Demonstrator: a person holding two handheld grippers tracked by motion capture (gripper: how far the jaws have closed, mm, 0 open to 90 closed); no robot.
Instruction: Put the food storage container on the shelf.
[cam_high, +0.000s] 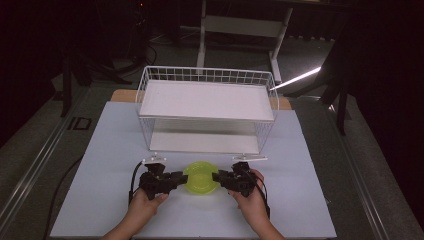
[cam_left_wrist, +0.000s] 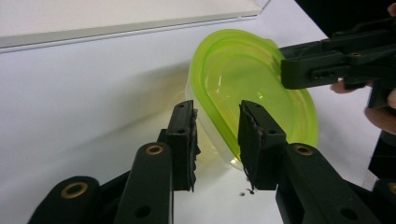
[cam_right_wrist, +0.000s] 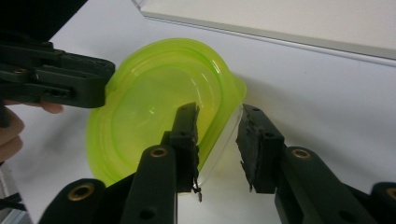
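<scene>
A lime-green translucent plastic container (cam_high: 200, 177) sits near the front edge of the white desk (cam_high: 110, 150), in front of a white wire basket rack (cam_high: 207, 107) with a flat white shelf on top. It is capped with a green lid, and its clear lower body shows beneath the lid's rim in both gripper views.

The left gripper (cam_high: 172, 179) comes at the container from the left side in the high view, held in the person's left hand (cam_high: 145, 200). In the left gripper view its two black fingers (cam_left_wrist: 184, 140) straddle the near rim of the container (cam_left_wrist: 247, 88): one finger stands outside the wall, the other over the lid. The pads lie right at the rim, but a firm clamp cannot be told for certain; they look closed on it.

The right gripper (cam_high: 220, 177) mirrors this from the right side, held in the right hand (cam_high: 252, 197). In the right gripper view its fingers (cam_right_wrist: 187, 135) straddle the opposite rim of the container (cam_right_wrist: 154, 102), one finger over the lid and the other outside the clear wall, with a narrow gap visible at the outer finger.

Each gripper view also shows the other gripper across the container, its dark body at the far rim.
</scene>
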